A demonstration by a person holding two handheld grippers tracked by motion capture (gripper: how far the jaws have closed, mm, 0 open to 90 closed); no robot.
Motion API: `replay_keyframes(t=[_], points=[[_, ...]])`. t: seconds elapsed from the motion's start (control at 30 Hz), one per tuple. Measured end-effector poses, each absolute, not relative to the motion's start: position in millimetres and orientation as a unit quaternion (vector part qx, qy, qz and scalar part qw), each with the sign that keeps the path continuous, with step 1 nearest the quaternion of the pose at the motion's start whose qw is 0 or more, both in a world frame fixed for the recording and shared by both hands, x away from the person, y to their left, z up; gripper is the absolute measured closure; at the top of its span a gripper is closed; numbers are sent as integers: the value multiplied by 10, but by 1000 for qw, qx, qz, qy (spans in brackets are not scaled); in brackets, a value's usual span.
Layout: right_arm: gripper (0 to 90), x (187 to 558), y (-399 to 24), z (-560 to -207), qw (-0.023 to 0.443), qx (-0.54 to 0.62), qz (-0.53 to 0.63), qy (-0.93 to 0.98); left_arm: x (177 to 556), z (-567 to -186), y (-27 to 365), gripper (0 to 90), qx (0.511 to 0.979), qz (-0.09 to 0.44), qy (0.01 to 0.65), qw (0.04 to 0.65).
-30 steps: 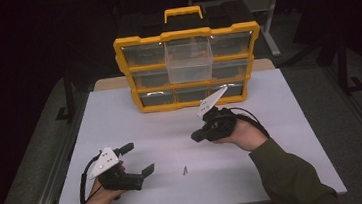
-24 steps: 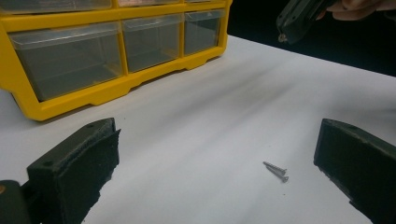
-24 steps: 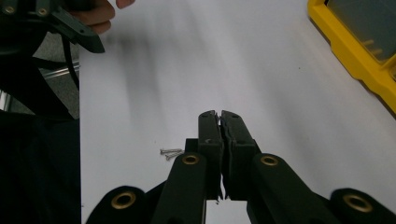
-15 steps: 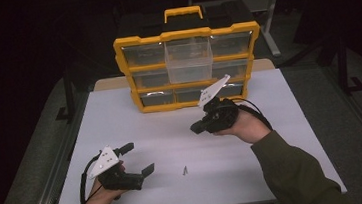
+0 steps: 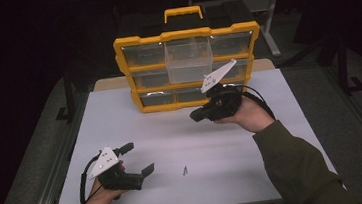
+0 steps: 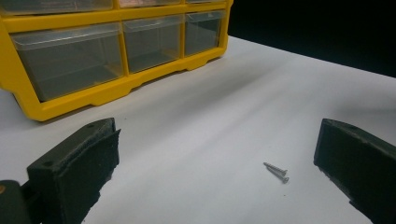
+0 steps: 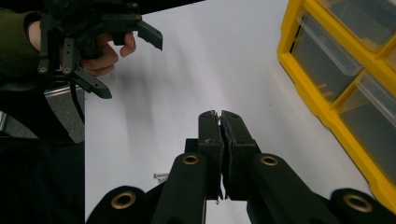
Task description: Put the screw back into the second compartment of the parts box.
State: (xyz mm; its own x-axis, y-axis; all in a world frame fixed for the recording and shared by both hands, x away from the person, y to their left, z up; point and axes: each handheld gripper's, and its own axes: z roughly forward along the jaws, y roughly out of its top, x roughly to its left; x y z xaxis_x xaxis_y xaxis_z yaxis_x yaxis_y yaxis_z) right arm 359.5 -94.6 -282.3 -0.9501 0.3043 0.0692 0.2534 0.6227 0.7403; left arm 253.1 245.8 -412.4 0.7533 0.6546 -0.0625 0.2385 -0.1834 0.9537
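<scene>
Nearest, the left hand-held gripper (image 5: 137, 159) rests low on the desk (image 5: 276, 173), jaws spread wide, nothing between them. Just ahead lie two small screws (image 6: 276, 171), side by side on the bare desk. Farther on, the right hand-held gripper (image 5: 196, 115) hangs above the desk, jaws pressed together; whether they pinch a screw I cannot tell. Beyond stands the yellow drawer organizer (image 5: 185, 34) with one clear drawer (image 5: 189, 60) pulled out. Judged step: sorting screws into that drawer. Next move calls for precise aim at the open drawer.
</scene>
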Motion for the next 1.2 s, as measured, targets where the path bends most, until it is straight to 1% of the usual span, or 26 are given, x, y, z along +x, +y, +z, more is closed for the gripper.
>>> replay_keyframes(t=[0.53, 1.0, 1.1, 1.2], points=[[864, 3715, -987, -2568, 48, 160, 417, 893, 2526, -4122, 2452, 0, 743, 185, 299, 570], [864, 3798, -1025, -2293, 60, 169, 432, 884, 2526, -4122, 2455, 0, 745, 184, 299, 567], [864, 3849, -1044, -2179, 68, 171, 435, 882, 2529, -4125, 2454, 0, 744, 184, 298, 569], [864, 3883, -1053, -2118, 65, 172, 442, 878, 2530, -4126, 2454, 0, 745, 184, 297, 568]])
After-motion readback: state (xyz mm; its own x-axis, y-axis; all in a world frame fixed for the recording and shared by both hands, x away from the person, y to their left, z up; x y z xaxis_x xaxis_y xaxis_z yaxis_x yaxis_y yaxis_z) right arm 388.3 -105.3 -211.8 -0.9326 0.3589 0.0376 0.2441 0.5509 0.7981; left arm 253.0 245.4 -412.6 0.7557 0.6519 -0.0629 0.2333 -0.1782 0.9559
